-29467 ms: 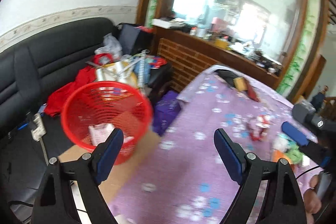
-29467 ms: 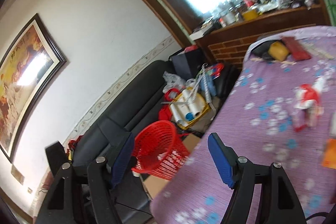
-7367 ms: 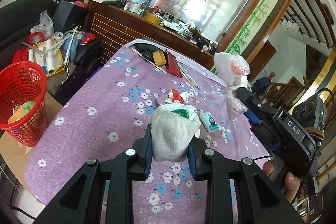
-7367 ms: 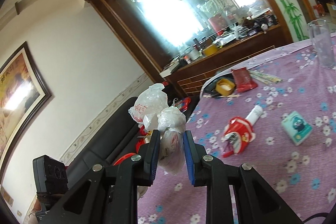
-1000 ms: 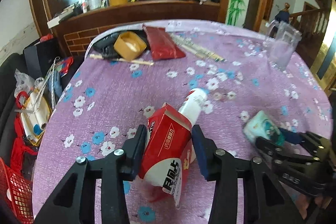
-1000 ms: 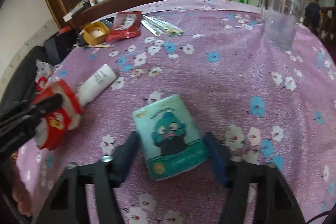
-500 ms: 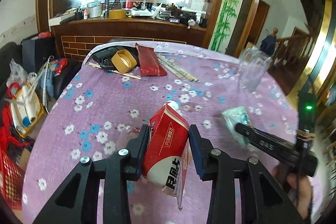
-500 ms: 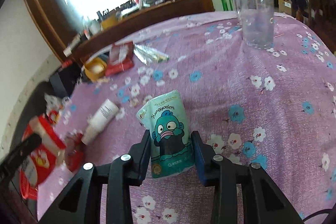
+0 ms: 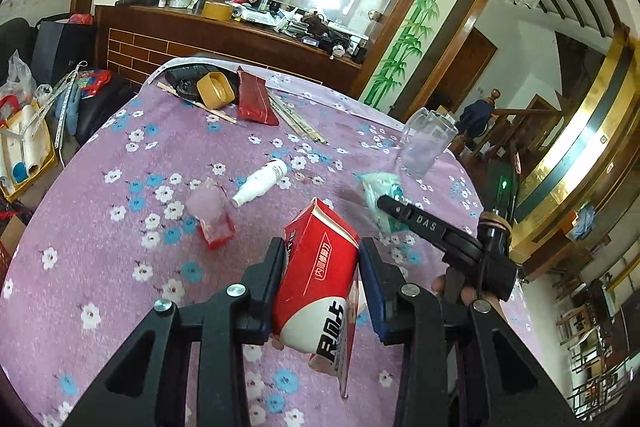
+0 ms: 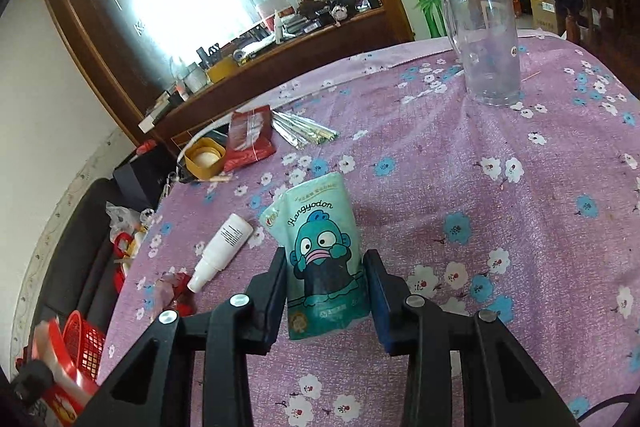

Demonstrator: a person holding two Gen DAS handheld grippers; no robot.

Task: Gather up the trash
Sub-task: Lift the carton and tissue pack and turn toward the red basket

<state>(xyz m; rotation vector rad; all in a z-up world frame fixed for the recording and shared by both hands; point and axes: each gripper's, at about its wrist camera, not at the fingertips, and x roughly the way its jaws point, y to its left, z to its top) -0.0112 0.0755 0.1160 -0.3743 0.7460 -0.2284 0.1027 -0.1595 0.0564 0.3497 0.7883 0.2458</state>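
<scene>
**Two pieces of litter held above the flowered table**

While the red and white carton is clamped between the pads of the left gripper, the teal tissue pack is pinched in the right gripper, and both are carried clear of the purple tablecloth. Each is gripped across its middle, with the top standing out beyond the fingers. The carton is judged to be light, empty card that gives under pressure; its torn flap hangs loose below the jaws, so a hold across the flat faces is thought safest. The tissue pack is judged soft and slick in its printed film, liable to slide if squeezed weakly, and is best taken at its waist, as it is now.

On the cloth, further litter is seen: a white bottle lying on its side and, just near of it, a crumpled red and pink wrapper. A glass mug stands far right and is taken for tableware. The red basket is glimpsed at the lower left of the right wrist view, beyond the table edge.
</scene>
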